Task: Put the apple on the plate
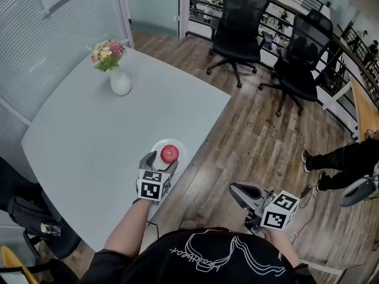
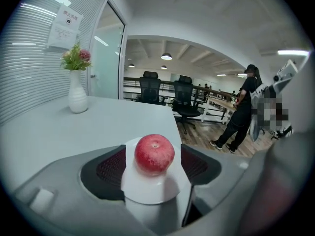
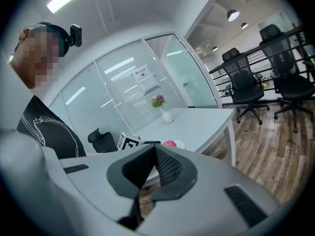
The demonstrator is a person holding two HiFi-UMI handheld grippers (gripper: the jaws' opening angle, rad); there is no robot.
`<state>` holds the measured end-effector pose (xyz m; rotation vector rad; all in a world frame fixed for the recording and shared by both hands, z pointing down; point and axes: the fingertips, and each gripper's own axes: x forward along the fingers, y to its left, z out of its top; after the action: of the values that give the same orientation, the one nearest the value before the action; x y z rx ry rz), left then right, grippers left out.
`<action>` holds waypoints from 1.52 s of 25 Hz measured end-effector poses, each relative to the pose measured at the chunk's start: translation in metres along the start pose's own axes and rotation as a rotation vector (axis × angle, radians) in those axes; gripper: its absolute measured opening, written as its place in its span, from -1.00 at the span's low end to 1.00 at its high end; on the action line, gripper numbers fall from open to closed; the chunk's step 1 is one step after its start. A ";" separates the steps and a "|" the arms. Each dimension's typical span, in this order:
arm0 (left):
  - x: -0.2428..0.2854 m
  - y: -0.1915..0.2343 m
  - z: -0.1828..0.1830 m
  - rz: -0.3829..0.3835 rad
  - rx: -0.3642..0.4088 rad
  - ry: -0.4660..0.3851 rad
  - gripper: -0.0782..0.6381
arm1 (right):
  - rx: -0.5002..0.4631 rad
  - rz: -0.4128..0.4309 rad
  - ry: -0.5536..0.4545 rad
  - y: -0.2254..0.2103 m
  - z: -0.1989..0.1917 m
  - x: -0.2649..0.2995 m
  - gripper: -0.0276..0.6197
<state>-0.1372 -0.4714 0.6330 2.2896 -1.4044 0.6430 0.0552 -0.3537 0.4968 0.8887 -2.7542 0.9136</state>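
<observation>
A red apple sits on a small white plate near the front edge of the pale table. My left gripper reaches over that edge, its jaws standing open on either side of the apple. In the left gripper view the apple rests on the plate with a narrow gap to each dark pad. My right gripper hangs off the table over the wooden floor, jaws together and empty. From the right gripper view, its jaws meet at the tip, and the apple shows beyond.
A white vase of flowers stands at the table's far side. Two black office chairs are on the wooden floor beyond. A person in black is at the right. Another dark chair sits at the table's left.
</observation>
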 end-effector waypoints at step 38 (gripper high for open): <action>-0.208 -0.172 0.132 -0.318 -0.068 -0.337 -0.73 | -0.266 0.429 0.028 0.086 0.053 0.011 -0.89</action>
<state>-0.0403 -0.3170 0.3945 2.5723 -1.1314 0.1142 0.0021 -0.3338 0.4129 0.2445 -3.0000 0.5745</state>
